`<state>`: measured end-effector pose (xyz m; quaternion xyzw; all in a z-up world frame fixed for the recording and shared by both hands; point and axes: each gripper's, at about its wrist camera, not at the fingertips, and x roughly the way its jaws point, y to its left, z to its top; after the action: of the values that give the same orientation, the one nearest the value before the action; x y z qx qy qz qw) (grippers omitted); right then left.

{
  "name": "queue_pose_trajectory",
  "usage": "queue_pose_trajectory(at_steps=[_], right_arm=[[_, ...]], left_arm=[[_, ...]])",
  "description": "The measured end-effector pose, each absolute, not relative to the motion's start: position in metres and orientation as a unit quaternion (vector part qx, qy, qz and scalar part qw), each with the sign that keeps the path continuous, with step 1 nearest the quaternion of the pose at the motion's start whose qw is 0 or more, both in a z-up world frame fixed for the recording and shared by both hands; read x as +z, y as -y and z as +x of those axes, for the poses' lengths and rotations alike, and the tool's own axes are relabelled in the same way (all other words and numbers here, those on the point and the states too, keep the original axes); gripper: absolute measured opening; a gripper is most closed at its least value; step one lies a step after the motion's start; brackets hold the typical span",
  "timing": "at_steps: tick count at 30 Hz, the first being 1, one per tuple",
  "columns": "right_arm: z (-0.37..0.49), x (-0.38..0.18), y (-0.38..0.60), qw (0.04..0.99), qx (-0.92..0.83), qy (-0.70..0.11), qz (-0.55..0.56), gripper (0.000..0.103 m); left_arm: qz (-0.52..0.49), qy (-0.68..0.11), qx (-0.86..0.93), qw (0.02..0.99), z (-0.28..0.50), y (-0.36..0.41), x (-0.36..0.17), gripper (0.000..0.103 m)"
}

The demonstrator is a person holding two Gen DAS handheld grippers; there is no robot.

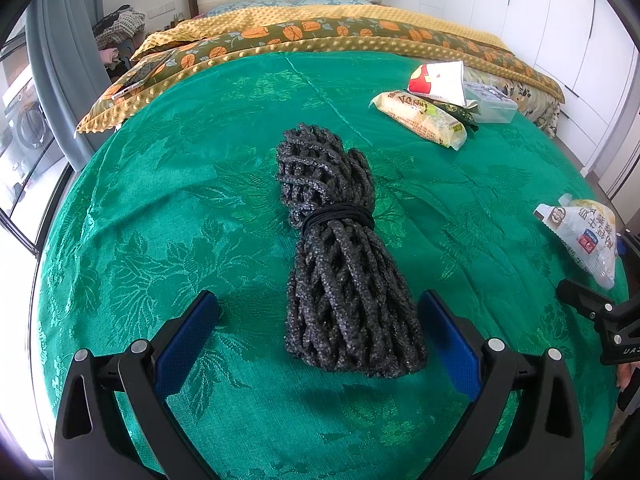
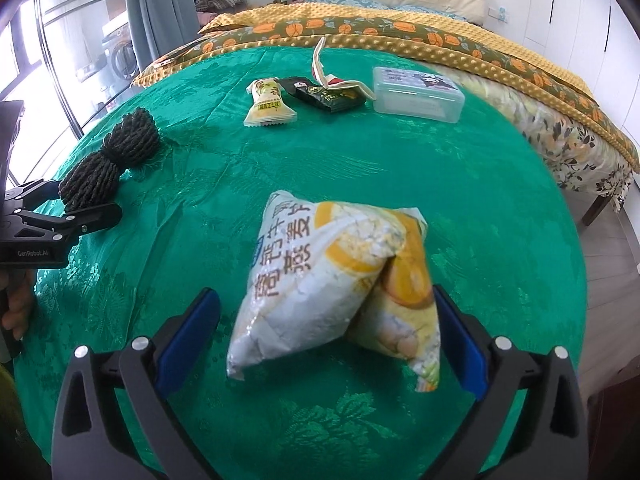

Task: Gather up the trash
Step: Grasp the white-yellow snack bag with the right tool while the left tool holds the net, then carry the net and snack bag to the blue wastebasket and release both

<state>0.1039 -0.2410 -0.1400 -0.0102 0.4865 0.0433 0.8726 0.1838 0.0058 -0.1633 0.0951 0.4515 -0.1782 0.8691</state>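
Note:
A black foam net bundle, tied with a black band, lies on the green cloth. My left gripper is open, one blue pad on each side of the bundle's near end, not pressing it. In the right wrist view a white and yellow snack bag lies folded on the cloth. My right gripper stands wide open around the bag's near end, pads clear of it. The same bag shows at the right of the left wrist view, and the bundle at the left of the right one.
At the far side lie a yellow snack wrapper, a dark green wrapper, a red and white paper packet and a clear plastic box. Behind them is a bed with a yellow blanket. The cloth's edge drops off at right.

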Motion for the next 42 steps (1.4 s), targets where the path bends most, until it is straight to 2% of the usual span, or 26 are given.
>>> queue_pose_trajectory(at_steps=[4, 9, 13, 19, 21, 22, 23, 24, 26, 33, 42], right_arm=[[0.103, -0.139, 0.243, 0.873, 0.049, -0.485, -0.002, 0.098], [0.101, -0.118, 0.273, 0.859, 0.093, -0.497, 0.075, 0.098], [0.106, -0.095, 0.276, 0.847, 0.108, -0.517, 0.06, 0.098], [0.128, -0.102, 0.261, 0.826, 0.091, -0.555, 0.032, 0.098], [0.135, -0.108, 0.259, 0.822, 0.079, -0.563, 0.028, 0.096], [0.138, -0.11, 0.259, 0.822, 0.074, -0.564, 0.032, 0.087], [0.14, -0.111, 0.26, 0.821, 0.073, -0.565, 0.035, 0.064], [0.141, -0.112, 0.26, 0.82, 0.073, -0.567, 0.036, 0.062], [0.137, -0.11, 0.26, 0.822, 0.071, -0.565, 0.035, 0.057], [0.115, -0.087, 0.269, 0.842, 0.089, -0.529, 0.059, 0.055], [0.061, -0.078, 0.319, 0.853, 0.089, -0.494, 0.141, 0.055]], left_arm=[[0.094, -0.452, -0.179, 0.869, 0.184, -0.006, -0.163, 0.098], [0.085, -0.458, -0.221, 0.857, 0.178, -0.012, -0.157, 0.098], [0.06, -0.457, -0.249, 0.852, 0.178, -0.01, -0.147, 0.098], [0.081, -0.473, -0.233, 0.846, 0.193, 0.006, -0.15, 0.098], [0.087, -0.476, -0.225, 0.846, 0.197, 0.006, -0.15, 0.089], [0.087, -0.477, -0.222, 0.846, 0.199, 0.005, -0.15, 0.082], [0.085, -0.479, -0.22, 0.846, 0.201, 0.003, -0.15, 0.075], [0.084, -0.48, -0.219, 0.845, 0.202, 0.002, -0.149, 0.07], [0.087, -0.483, -0.22, 0.843, 0.202, 0.001, -0.149, 0.039], [0.082, -0.466, -0.242, 0.847, 0.18, 0.01, -0.132, 0.035], [0.101, -0.438, -0.331, 0.83, 0.118, 0.088, -0.107, 0.035]])
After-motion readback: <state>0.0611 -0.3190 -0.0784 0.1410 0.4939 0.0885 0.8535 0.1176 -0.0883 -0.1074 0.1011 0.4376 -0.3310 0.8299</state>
